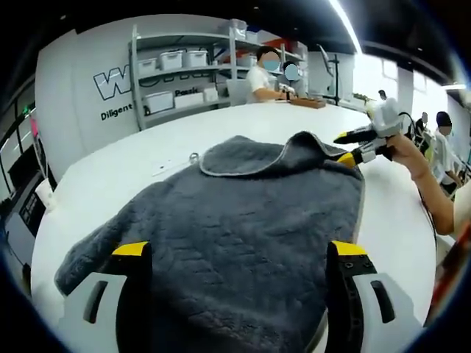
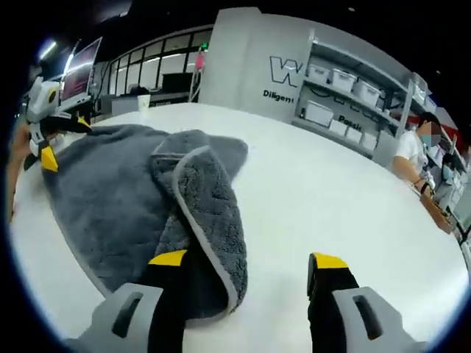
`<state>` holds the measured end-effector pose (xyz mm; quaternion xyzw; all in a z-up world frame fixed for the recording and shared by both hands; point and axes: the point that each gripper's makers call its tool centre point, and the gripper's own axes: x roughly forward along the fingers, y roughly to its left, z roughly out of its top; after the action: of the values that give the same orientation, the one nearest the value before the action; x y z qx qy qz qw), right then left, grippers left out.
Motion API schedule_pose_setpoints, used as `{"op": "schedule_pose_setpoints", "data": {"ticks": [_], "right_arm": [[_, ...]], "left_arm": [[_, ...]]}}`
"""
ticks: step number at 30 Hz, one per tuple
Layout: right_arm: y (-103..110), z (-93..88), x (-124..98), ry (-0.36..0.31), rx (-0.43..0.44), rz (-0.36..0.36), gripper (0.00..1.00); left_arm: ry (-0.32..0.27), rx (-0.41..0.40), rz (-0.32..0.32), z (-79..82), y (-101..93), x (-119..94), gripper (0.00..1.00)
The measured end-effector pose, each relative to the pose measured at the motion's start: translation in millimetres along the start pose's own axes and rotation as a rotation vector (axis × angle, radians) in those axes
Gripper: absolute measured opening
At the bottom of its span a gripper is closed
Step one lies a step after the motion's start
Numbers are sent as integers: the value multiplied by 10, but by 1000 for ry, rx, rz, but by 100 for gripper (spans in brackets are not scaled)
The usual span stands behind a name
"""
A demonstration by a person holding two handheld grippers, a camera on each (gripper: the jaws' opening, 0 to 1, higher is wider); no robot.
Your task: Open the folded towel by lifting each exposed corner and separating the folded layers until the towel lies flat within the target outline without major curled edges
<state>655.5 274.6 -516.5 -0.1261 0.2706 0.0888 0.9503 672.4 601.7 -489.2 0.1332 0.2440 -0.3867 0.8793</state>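
Right claw (image 2: 246,276) stands with its jaws spread, grasping nothing; the folded-over flap (image 2: 202,198) of the towel (image 2: 110,191) lies just ahead, partly over the left jaw and reaching toward the gap. In the left gripper view this claw (image 1: 352,147) sits at the towel's far right corner, jaws apart, the cloth edge at its tips.

Left claw (image 1: 239,254) is also spread wide and holds nothing, its jaws low over the near part of the towel (image 1: 221,220). In the right gripper view it (image 2: 45,140) rests at the opposite end.

Towel lies on the white table (image 2: 309,198), mostly spread, its long axis running between the two claws, with a curled fold (image 1: 250,154) along the far edge. That fold is nearer the right claw, so I judge the right hand better placed to lift it.

Shelves (image 1: 184,66) and seated people (image 1: 265,73) stand beyond the table.
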Motion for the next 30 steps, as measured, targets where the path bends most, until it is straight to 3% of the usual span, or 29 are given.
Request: {"op": "schedule_pose_setpoints", "data": {"ticks": [3,6,9,11,13,16,20,25,30], "right_arm": [[27,105,-50,-53,14,19,66],[106,229,-82,-111,29,52,59],[261,327,-72,-142,-4,86,57],[352,487,-77,-218,-28,96,60],[448,570,-101,-255,-61,92,55],[559,583,-55,-249,-157,68,47],[664,622,4,-264,-273,30,44],[733,604,68,-262,-326,23,25],[617,545,141,-229,-344,-18,16]], "left_arm": [[0,1,1,1,-4,-8,96],[-1,2,2,10,10,-11,96],[4,3,3,4,13,0,96],[8,4,1,-5,3,6,96],[13,9,-1,-15,-6,8,96],[13,9,1,-16,-14,6,96],[17,9,1,-23,-8,12,96],[16,12,-2,-12,-8,9,96],[16,17,-7,-2,-30,16,96]]}}
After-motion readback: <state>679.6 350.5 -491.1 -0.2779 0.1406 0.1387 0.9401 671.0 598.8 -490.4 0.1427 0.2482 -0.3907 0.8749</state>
